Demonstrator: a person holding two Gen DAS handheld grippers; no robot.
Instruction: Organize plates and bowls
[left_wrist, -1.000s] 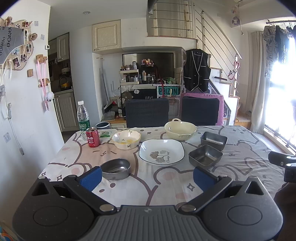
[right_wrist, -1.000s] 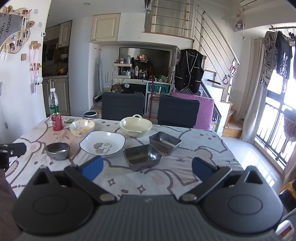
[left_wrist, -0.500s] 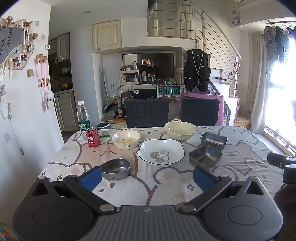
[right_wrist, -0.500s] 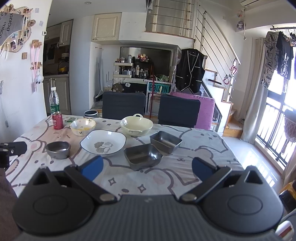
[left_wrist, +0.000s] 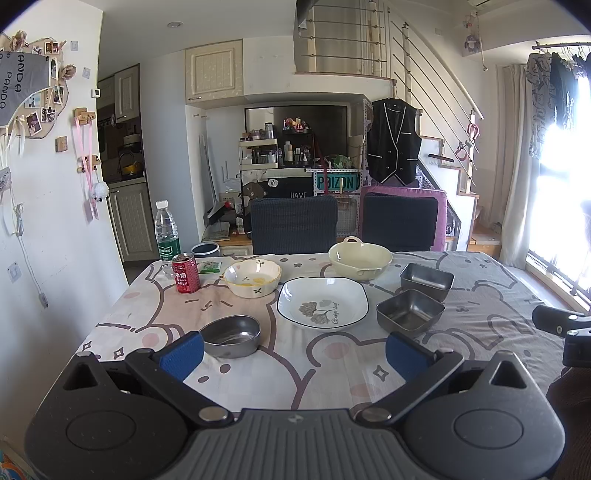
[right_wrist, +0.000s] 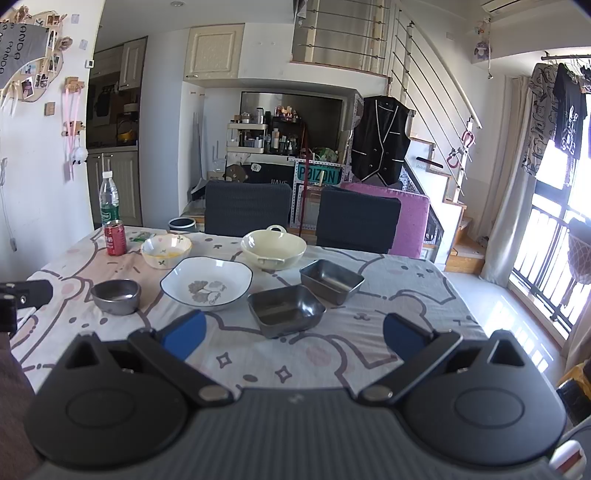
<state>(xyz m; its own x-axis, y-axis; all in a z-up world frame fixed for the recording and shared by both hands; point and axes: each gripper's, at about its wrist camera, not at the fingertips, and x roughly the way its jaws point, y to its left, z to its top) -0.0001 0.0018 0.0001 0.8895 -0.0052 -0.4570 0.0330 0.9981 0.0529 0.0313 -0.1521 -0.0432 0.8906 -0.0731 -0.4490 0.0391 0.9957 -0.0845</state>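
Observation:
On the patterned tablecloth lie a white square plate with a leaf print (left_wrist: 322, 307) (right_wrist: 207, 282), a cream handled bowl (left_wrist: 360, 257) (right_wrist: 273, 248), a small flowered bowl (left_wrist: 252, 277) (right_wrist: 166, 251), a round steel bowl (left_wrist: 230, 335) (right_wrist: 116, 296) and two square steel dishes (left_wrist: 410, 312) (left_wrist: 426, 281) (right_wrist: 285, 310) (right_wrist: 331, 280). My left gripper (left_wrist: 293, 350) hovers open over the near table edge, its left finger just in front of the round steel bowl. My right gripper (right_wrist: 293, 334) is open too, above the table in front of the nearer square dish. Neither holds anything.
A red drink can (left_wrist: 185, 273) and a water bottle (left_wrist: 167, 236) stand at the far left corner beside a green packet (left_wrist: 210, 266). Two dark chairs (left_wrist: 294, 225) (left_wrist: 400, 223) face the far edge. A wall runs along the left, a window on the right.
The right gripper has drifted slightly forward and down toward the dishes. The left gripper has hardly moved. Nothing on the table has shifted.

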